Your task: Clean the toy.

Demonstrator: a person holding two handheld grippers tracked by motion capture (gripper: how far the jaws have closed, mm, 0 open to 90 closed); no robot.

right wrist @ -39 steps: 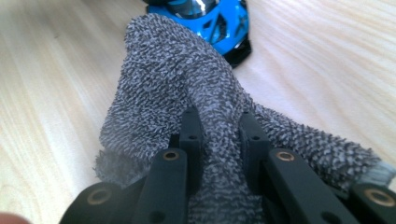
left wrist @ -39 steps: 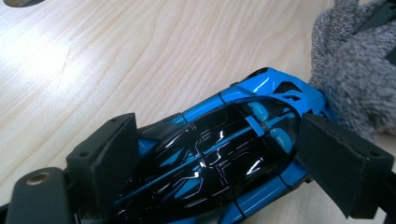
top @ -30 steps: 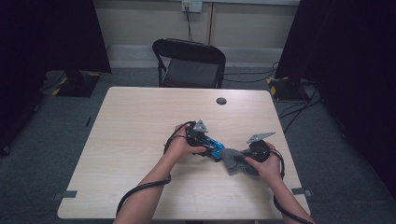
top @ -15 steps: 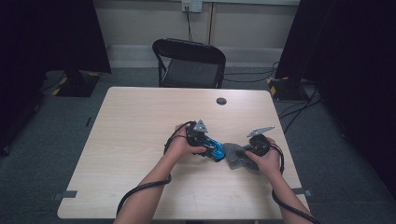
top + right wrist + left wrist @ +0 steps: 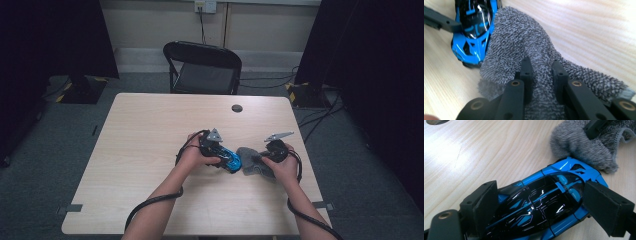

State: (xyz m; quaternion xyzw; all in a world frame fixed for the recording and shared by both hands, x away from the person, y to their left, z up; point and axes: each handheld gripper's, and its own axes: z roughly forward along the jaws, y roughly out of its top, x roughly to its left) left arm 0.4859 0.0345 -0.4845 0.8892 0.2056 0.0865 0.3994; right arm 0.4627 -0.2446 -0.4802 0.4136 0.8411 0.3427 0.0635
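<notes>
The left hand-held gripper [image 5: 534,202] is clamped on the car [image 5: 544,202], one pad on each flank. The car is blue with a black canopy and rests on the table [image 5: 474,152]. Its nose points away from the left hand-held gripper and touches the cloth [image 5: 584,147].

The right hand-held gripper [image 5: 541,72] is clamped on the cloth, with a ridge of grey pile pinched between its nearly closed jaws. The cloth drapes forward from the jaws and lies against one end of the car.

In the high view, both hands work near the table's front right. The car [image 5: 231,161] sits just left of the cloth [image 5: 252,162]. A dark disc [image 5: 237,108] lies well beyond. A chair [image 5: 205,67] stands behind the table.
</notes>
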